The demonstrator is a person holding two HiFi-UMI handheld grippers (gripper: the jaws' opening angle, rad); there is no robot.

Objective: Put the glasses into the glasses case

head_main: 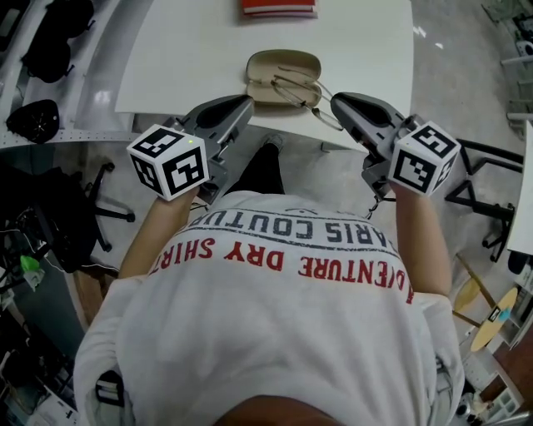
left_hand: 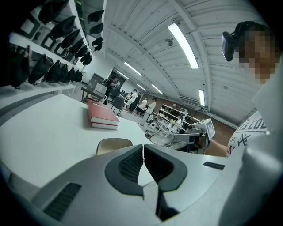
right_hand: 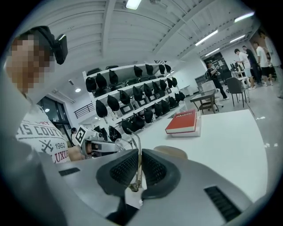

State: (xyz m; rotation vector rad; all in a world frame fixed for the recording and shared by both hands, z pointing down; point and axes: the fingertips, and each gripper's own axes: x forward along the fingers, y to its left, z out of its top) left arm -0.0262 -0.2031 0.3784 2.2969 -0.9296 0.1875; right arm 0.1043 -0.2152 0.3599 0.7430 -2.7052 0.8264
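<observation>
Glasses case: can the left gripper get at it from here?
Probably yes. The left gripper, shut and empty, sits close by the near left edge of the glasses case, nothing between them. The glasses, held by the right gripper, are over its right side, clear of that path.

Head view: red book [head_main: 279, 8] and table [head_main: 191, 58] cut off by top edge. Glasses case [left_hand: 114, 145] mostly hidden behind left gripper [left_hand: 143, 149] body in its view, likewise behind right gripper [right_hand: 139, 154] in its own. Glasses [right_hand: 122, 143] lenses partly hidden there too. Book cover print unreadable, too small. Background people [right_hand: 242, 59] too small to make out.
</observation>
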